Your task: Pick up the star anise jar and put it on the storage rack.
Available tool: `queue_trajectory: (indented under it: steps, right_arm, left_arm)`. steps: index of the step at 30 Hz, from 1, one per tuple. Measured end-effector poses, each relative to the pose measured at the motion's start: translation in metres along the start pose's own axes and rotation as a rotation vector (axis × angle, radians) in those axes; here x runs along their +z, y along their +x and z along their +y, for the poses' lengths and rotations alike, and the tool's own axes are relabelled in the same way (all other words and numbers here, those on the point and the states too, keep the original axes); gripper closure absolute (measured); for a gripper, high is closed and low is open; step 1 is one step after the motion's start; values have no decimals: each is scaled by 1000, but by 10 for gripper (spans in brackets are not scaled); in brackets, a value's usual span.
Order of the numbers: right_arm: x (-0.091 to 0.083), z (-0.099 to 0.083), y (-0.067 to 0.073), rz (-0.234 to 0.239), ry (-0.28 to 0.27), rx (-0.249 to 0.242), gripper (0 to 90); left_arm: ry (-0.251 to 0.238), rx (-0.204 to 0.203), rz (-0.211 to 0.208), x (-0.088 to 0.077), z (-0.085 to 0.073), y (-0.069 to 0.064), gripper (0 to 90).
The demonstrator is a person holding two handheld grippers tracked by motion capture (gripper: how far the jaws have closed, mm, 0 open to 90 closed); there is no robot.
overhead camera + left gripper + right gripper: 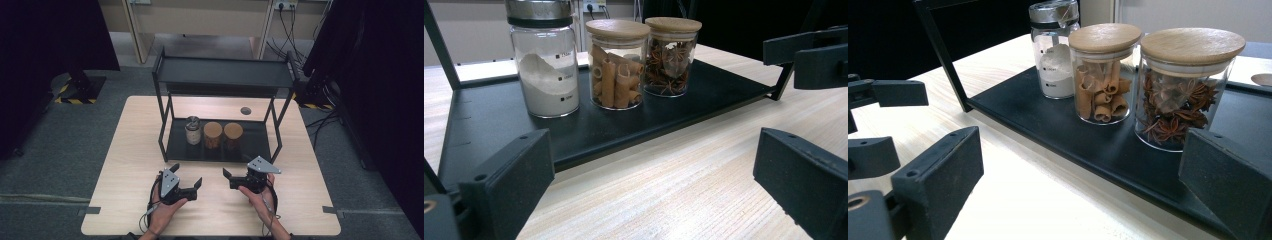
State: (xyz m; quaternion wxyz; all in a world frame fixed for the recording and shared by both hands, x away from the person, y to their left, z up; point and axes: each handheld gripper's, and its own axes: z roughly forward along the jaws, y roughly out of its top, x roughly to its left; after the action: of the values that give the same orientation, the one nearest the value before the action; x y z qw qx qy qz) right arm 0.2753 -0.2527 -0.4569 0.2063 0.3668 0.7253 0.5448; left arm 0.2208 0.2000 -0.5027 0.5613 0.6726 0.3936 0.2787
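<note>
Left gripper: jaws spread, holding nothing, resting over the counter. Right gripper: jaws spread, holding nothing.

Ahead of both pairs of jaws, on the rack's lower shelf: steel-capped jar of white powder, cork-lidded jar of cinnamon rolls, cork-lidded jar of star anise nearest the right jaws.

High view adds the rack's bare upper shelf; the gripper views add the jar contents.
</note>
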Motion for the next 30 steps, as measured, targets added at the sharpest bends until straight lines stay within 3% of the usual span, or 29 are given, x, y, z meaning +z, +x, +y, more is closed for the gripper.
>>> queue_trajectory:
  steps: [30]
  right_arm:
    - [-5,-11,5,37,17,6,40]
  left_arm:
    - [1,4,0,0,0,0,24]
